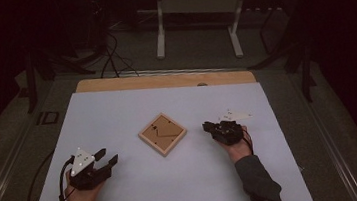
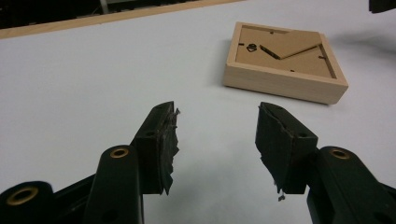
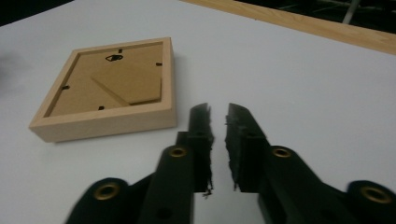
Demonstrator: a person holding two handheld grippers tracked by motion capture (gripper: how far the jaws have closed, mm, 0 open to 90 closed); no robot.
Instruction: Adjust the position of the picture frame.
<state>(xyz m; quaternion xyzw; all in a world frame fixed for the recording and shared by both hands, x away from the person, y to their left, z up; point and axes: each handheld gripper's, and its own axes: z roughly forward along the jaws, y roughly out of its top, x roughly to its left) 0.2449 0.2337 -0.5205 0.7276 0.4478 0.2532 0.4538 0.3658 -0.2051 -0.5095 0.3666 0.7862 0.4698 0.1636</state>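
A small wooden picture frame (image 1: 163, 133) lies back-side up at the middle of the white table (image 1: 117, 112), turned so its corners point near, far, left and right. The right gripper (image 1: 208, 126) rests just to the frame's right with its jaws almost together and holding nothing, its tips aimed at the frame's right corner. The left gripper (image 1: 107, 156) sits farther off at the near left, jaws spread wide and empty, so the right hand looks better placed to reach the frame first.

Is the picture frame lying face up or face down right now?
Face down. The picture frame lies flat on the table, backing board, hanger and folded stand showing on top.
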